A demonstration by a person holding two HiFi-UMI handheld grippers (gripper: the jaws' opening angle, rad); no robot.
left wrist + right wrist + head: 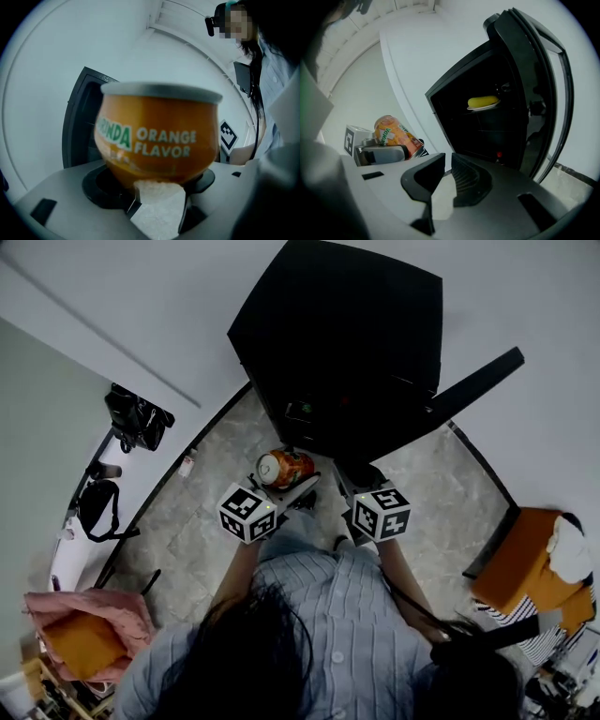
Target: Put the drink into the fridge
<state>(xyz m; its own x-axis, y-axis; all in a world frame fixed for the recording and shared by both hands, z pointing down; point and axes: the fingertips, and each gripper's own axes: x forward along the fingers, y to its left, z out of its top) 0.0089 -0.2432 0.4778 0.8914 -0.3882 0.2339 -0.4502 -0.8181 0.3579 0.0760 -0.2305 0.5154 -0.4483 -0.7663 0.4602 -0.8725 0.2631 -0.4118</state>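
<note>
The person wears a pale blue shirt (349,634) with fine vertical stripes and a row of small buttons. Long dark hair (246,667) lies over it, and a thin dark cable (412,604) runs beside the right sleeve. The left gripper (157,194) and the right gripper (447,174) have smooth grey bodies with small rectangular slots and black jaws, ribbed on the right one, and each carries 1 white cube (247,513) printed with black square markers.

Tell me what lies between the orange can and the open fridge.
Nothing: in the right gripper view the stretch from the can to the fridge is bare, with only white wall behind.
</note>
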